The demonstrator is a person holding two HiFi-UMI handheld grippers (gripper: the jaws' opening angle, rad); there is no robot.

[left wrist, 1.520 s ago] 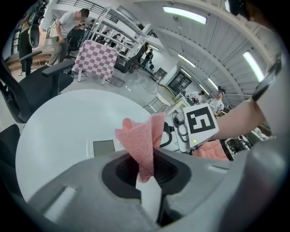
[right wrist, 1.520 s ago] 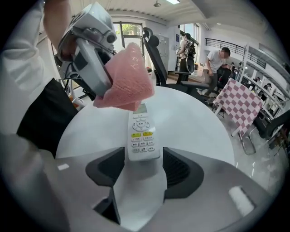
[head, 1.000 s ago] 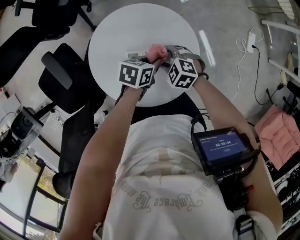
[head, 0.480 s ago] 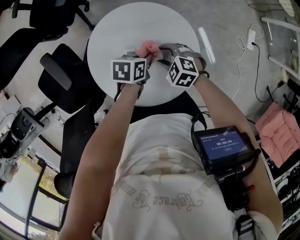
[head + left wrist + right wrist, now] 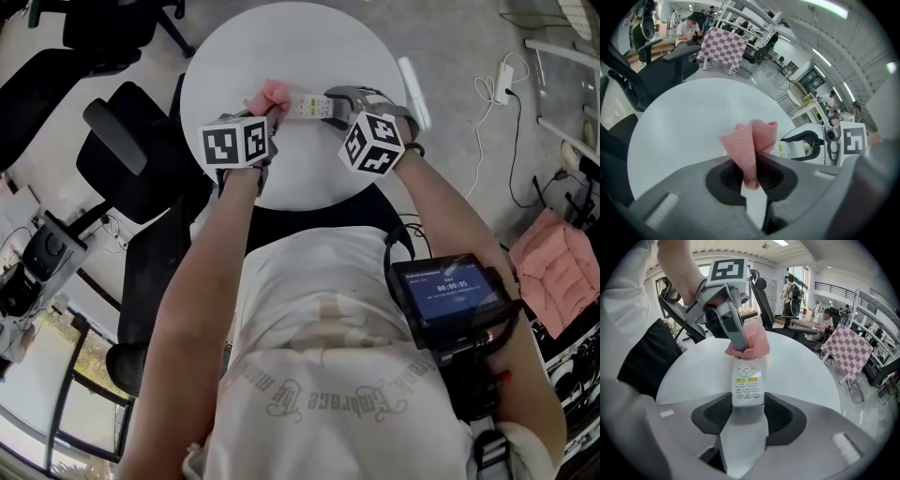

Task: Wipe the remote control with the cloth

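A white remote control (image 5: 305,105) (image 5: 746,383) is held over the round white table (image 5: 281,47), with my right gripper (image 5: 330,105) (image 5: 747,404) shut on its near end. Its yellow and white buttons face up. My left gripper (image 5: 265,112) (image 5: 751,176) is shut on a folded pink cloth (image 5: 272,96) (image 5: 752,140). The cloth (image 5: 749,345) rests on the remote's far end and hides its tip. In the left gripper view the right gripper (image 5: 811,143) shows at the right, with a bit of the remote (image 5: 782,150) beside the cloth.
Black office chairs (image 5: 127,150) stand left of the table. A white bar-shaped object (image 5: 412,89) lies on the floor by the table's right edge. Cables and a power strip (image 5: 502,80) lie on the floor at right, near a pink cushion (image 5: 558,267).
My left gripper has slid left with the cloth along the remote, away from the right gripper, uncovering the remote's buttons. The right gripper has stayed in place.
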